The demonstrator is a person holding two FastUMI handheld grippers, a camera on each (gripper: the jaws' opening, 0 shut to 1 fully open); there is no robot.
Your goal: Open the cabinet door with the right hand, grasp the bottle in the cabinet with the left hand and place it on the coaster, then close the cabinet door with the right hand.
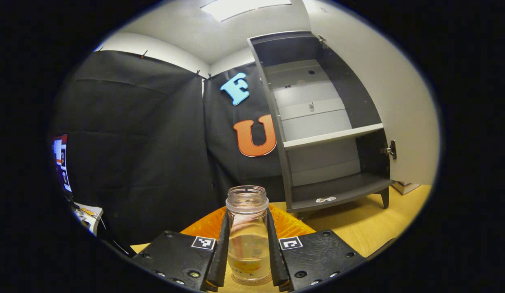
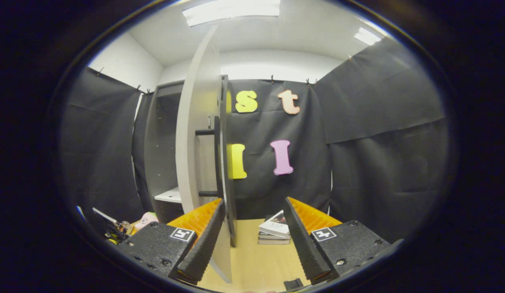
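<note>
Glass bottle (image 1: 247, 236) is pinched by the left gripper (image 1: 247, 260) outside the open cabinet (image 1: 330, 134). Right gripper (image 2: 252, 240) is spread beside the door (image 2: 197, 134). Smooth glass could slip if the squeeze loosens.

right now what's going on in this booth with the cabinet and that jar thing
A person works two tools. The left hand-held gripper is shut on a clear bottle, held out in front of the open cabinet. The right hand-held gripper is open, near the edge of the swung-out cabinet door and its handle. The door is not yet closed.
</note>
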